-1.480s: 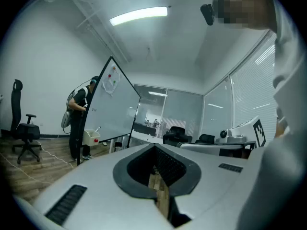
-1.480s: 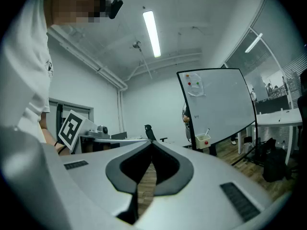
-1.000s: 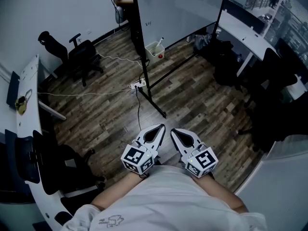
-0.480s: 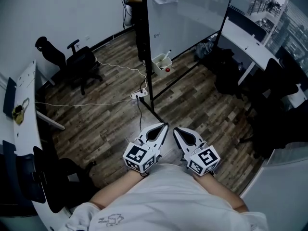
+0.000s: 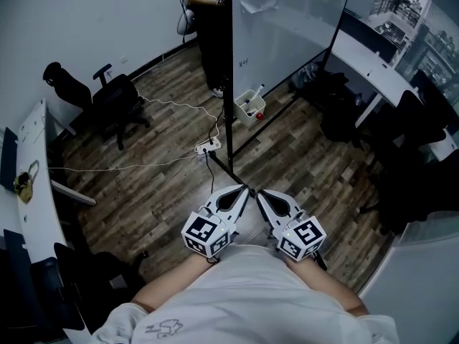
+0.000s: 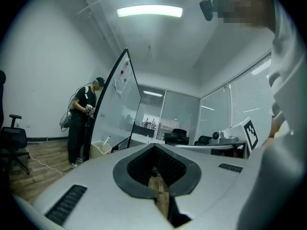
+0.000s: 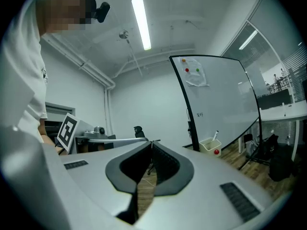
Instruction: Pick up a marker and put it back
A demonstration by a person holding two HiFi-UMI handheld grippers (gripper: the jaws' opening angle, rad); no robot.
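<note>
Office floor (image 5: 143, 170), closing in: bin (image 5: 249, 107) with marker (image 5: 257, 92) nearer now at 12 o'clock. Empty, pressed together: left gripper (image 5: 241, 190), right gripper (image 5: 261, 193); pickup ahead.

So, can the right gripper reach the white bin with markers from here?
Probably not yet. The right gripper is held close to the person's body, fingers shut, and the white bin stands far off beside the whiteboard. The floor between looks open, so walking closer should do.
</note>
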